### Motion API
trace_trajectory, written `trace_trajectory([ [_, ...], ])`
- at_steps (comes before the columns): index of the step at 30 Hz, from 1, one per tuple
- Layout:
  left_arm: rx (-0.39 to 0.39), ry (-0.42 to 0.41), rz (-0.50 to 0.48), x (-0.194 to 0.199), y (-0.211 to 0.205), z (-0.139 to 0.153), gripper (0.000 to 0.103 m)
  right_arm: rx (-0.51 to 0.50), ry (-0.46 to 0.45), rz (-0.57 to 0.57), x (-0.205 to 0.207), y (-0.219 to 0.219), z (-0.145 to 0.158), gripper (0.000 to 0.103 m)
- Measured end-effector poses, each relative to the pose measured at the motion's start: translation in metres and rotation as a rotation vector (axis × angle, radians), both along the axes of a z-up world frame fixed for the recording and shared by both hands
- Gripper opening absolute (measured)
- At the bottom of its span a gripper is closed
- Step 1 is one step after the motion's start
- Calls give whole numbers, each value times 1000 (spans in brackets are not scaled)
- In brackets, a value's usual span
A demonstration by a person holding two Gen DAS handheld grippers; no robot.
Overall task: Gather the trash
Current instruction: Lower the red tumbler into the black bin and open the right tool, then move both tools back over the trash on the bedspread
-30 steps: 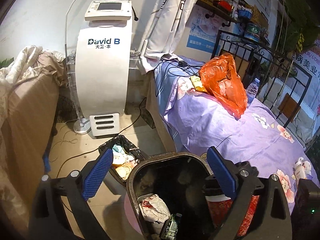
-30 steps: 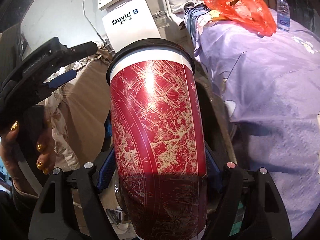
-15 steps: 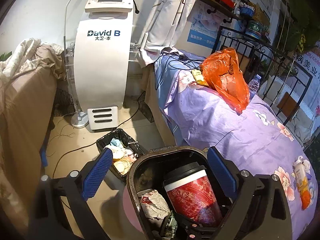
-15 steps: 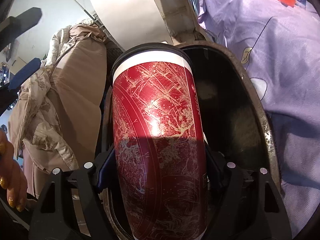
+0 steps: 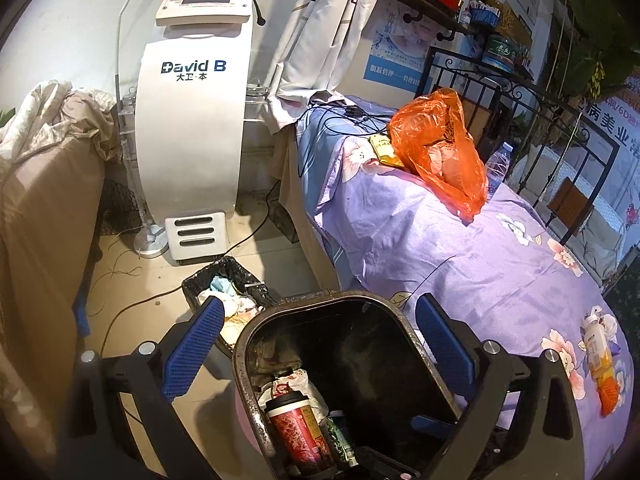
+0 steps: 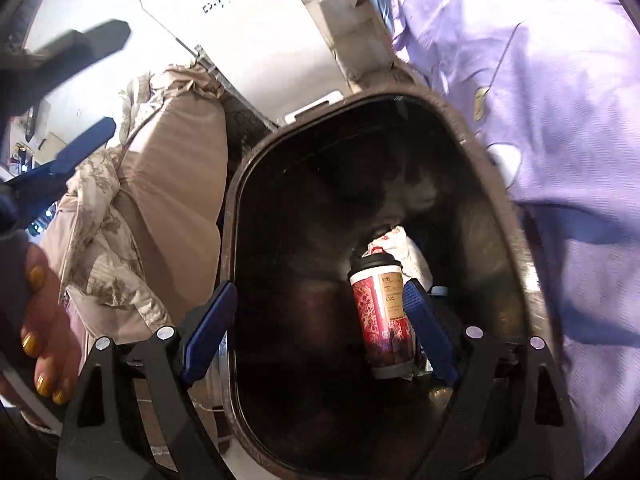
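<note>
On the far left of the left wrist view a beige covered couch runs down the frame, then a small black-lined bin on the floor, already holding paper scraps. Next comes the left tool, its blue pads standing well apart with nothing between them, hovering over the rim of the dark trash can. Inside, the red cup lies tilted among crumpled paper and a green wrapper (so this piece looks collected). Further right, on the purple bed, an orange plastic bag, a clear water bottle and a small drink bottle are, I judge, what is left to gather.

The right wrist view looks straight down the can: the right tool is over the opening, its jaws spreading, and the red cup sits deep below them, free of the pads. Only this view shows a hand with yellow nails at its left edge; only the left view shows the bed's leftover items.
</note>
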State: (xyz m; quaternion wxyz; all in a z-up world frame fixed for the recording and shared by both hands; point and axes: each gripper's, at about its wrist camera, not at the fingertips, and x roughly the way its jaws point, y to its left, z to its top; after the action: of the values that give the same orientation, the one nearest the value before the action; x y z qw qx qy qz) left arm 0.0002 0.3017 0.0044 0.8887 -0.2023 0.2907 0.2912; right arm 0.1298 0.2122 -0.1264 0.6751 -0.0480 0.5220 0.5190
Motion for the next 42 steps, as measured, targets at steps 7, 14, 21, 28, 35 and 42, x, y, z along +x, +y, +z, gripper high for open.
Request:
trace_trajectory([
  [7,-31,-6,-52,20,-16,0,96,121,-169,-92,-2,-61,45,87],
  [14,-28,25,-185,56,-56,-5,96,163,-330,-214,-1,-125,73,90],
  [21,-64,56,-329,94,-97,-15,96,103,-409,-346,8,-185,76,90],
  [28,-83,98,-482,120,-151,-28,96,120,-426,-536,12,-267,78,90],
  [35,-95,124,-652,138,-214,-36,96,33,-454,-745,16,-366,70,90],
  [42,-84,162,-814,152,-278,-44,96,-20,-455,-860,14,-440,49,90],
])
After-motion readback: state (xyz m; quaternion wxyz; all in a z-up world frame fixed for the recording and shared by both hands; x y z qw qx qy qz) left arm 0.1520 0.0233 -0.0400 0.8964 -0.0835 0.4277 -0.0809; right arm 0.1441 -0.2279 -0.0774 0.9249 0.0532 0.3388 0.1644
